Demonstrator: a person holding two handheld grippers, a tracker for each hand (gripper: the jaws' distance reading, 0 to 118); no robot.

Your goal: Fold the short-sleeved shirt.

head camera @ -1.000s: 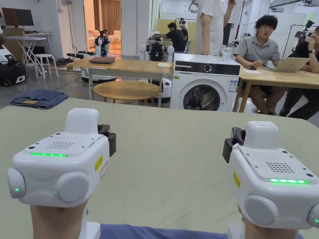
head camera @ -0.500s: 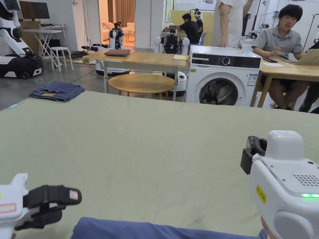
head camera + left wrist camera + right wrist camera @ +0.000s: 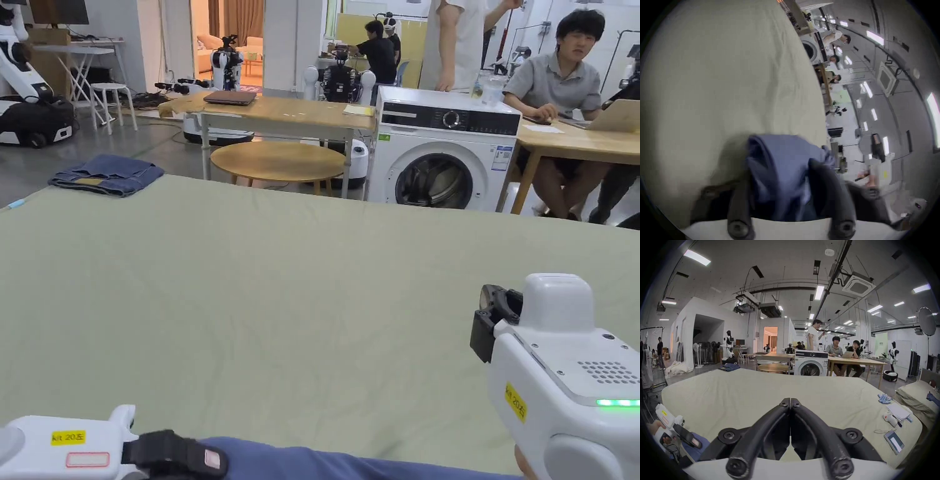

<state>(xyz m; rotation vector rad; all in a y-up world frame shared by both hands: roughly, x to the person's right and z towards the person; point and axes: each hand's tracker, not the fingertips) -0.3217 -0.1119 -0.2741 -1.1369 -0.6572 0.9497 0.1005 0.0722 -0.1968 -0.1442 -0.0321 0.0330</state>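
The blue short-sleeved shirt [image 3: 350, 465] lies bunched at the near edge of the green-sheeted bed [image 3: 281, 281]. My left gripper [image 3: 181, 459] lies on its side at the bottom left, its black jaws at the shirt's left end. In the left gripper view a fold of the shirt [image 3: 786, 154] sits between the two jaws of the left gripper [image 3: 781, 170], which stand apart; the picture is blurred. My right gripper [image 3: 494, 322] hovers upright over the bed at the right. Its jaws meet in the right gripper view [image 3: 790, 402], empty. There the left gripper [image 3: 690, 439] rests against the shirt [image 3: 704, 442].
Folded jeans [image 3: 106, 175] lie at the bed's far left corner. A phone [image 3: 894, 442], a notebook [image 3: 898, 412] and small blue sticks [image 3: 884, 399] lie along the bed's right edge. Beyond the bed stand a washing machine [image 3: 437, 156], wooden tables and several people.
My left gripper has dropped from chest height to the near left edge, turned on its side and reached the shirt's end. The right gripper has stayed about where it was. The camera has shifted.
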